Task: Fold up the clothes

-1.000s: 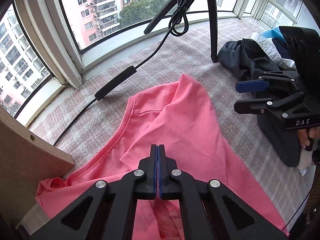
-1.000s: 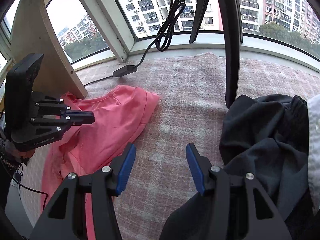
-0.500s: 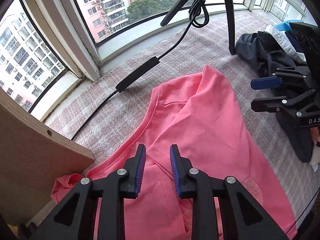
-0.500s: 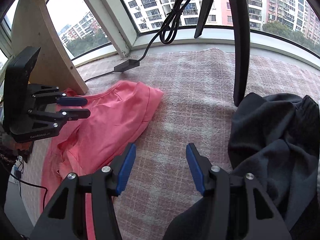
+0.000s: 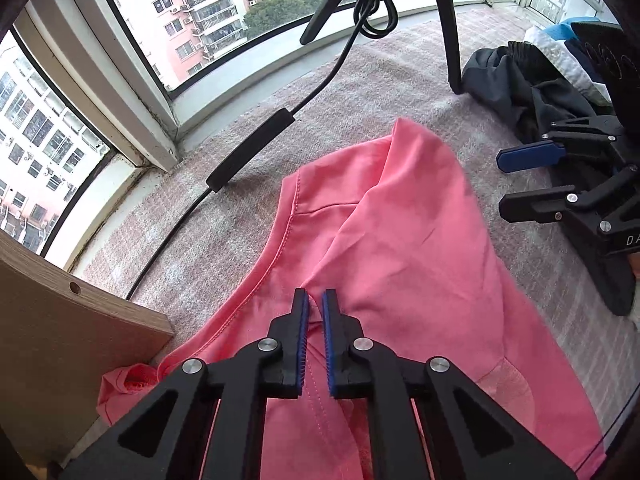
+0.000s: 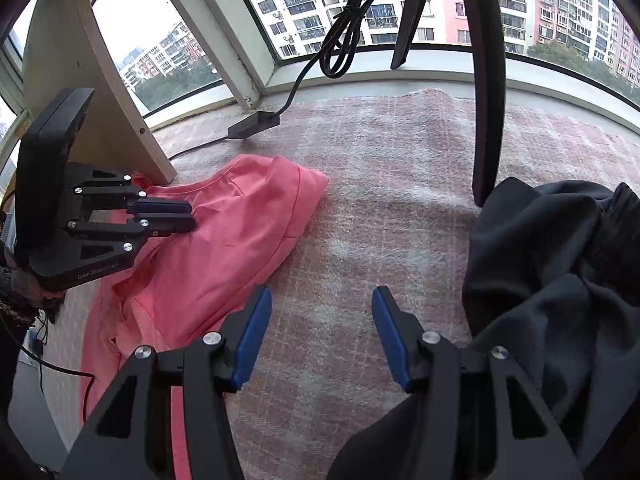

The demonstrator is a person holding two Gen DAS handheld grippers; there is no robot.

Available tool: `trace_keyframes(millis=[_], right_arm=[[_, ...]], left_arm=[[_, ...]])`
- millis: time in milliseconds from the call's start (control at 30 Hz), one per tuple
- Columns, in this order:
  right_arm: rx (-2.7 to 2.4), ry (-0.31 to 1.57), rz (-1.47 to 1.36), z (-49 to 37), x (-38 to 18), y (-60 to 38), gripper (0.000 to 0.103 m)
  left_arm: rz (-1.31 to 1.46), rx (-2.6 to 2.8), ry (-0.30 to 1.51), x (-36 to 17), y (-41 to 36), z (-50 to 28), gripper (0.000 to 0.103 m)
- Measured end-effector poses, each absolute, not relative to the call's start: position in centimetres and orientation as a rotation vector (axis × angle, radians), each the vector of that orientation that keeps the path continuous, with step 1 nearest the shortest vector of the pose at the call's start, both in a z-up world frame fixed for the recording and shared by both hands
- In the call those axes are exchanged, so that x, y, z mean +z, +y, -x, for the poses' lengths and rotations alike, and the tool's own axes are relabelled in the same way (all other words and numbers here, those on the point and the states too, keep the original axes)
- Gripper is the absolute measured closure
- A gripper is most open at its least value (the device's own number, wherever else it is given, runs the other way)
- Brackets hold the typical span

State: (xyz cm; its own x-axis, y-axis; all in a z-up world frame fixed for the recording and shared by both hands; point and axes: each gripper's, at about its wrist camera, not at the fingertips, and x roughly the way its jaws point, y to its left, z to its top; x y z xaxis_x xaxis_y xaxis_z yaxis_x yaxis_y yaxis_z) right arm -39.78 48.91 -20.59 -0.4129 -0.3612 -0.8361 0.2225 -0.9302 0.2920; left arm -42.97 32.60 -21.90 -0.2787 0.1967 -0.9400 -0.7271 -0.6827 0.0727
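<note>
Bay-window ledge, covered by a pink-grey checked blanket [image 5: 248,236], apartment blocks outside the glass.

Left wrist view: my left tongs [image 5: 315,312] point steeply down at the pink garment [image 5: 400,248]. Per the reading the jaws are just about together, closing; a narrow slit shows between the blue pads with a ridge of pink cloth running up into it, so I read this as a pinch on the fabric near a seam. From the tips the garment spreads toward 12 to 3 o'clock, its long axis running from 7 o'clock by the wooden board [image 5: 68,320] up to a peaked corner at 1 o'clock. A stitched neckline or armhole edge curves at 11 o'clock. Smooth, thin, lightly creased, part doubled over itself. My right tongs [image 5: 532,176] sit at 3 o'clock, off the pink cloth, over the dark clothes pile [image 5: 520,88]. A black cable with an inline block [image 5: 250,156] lies at 11 o'clock, clear of the garment.

Right wrist view: my right tongs [image 6: 322,336] stand apart, nothing between them, only blanket below. The pink garment [image 6: 240,232] lies at 10 o'clock from the tips, near but not touching. The left tongs [image 6: 176,216] are right on it, so the left hand is the nearer one. A dark grey garment [image 6: 560,264] bulks at 3 o'clock, and a tripod leg [image 6: 486,100] stands at 1 o'clock.

My guess: the right hand has to cross toward 10 o'clock for a second corner.
</note>
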Motion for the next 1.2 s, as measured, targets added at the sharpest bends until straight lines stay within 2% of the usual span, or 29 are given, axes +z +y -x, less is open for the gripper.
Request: trace_keyframes(millis=[233, 267, 300, 367, 567, 633, 667, 700, 733, 1067, 1200], right_arm=[[-2.363, -0.209, -1.457, 40.0, -20.7, 49.1, 0.051], [-2.360, -0.208, -1.459, 40.0, -20.8, 49.0, 0.051], [-2.358, -0.207, -1.461, 40.0, -20.8, 48.9, 0.051], [-2.357, -0.197, -1.459, 40.0, -20.8, 48.8, 0.051], [-2.354, -0.190, -1.450, 40.0, -21.0, 48.6, 0.051], [-2.353, -0.193, -1.447, 40.0, -21.0, 48.7, 0.051], [-2.352, -0.196, -1.446, 40.0, -21.0, 48.7, 0.051], [-2.352, -0.200, -1.444, 40.0, -21.0, 48.7, 0.051], [-2.352, -0.204, -1.443, 40.0, -21.0, 48.7, 0.051], [-2.360, -0.242, -1.411, 40.0, -20.5, 49.1, 0.051], [-2.355, -0.249, -1.397, 40.8, -20.3, 48.7, 0.051]], left_arm=[[1.348, 2.017, 0.594, -19.8, 31.6, 42.4, 0.100], [1.365, 2.009, 0.614, -20.0, 31.5, 42.3, 0.093], [1.381, 2.001, 0.634, -20.1, 31.5, 42.2, 0.079], [1.392, 2.021, 0.734, -20.7, 32.3, 41.8, 0.071], [1.392, 1.994, 0.792, -21.6, 33.9, 41.5, 0.072], [1.391, 1.994, 0.763, -21.5, 34.2, 41.7, 0.076], [1.392, 1.990, 0.753, -21.5, 34.2, 41.6, 0.085], [1.392, 1.985, 0.743, -21.4, 34.3, 41.6, 0.099], [1.388, 1.988, 0.749, -21.4, 34.4, 41.5, 0.101], [1.319, 2.113, 0.463, -14.7, 30.5, 40.2, 0.101], [1.343, 2.155, 0.407, -15.5, 28.0, 40.6, 0.101]])
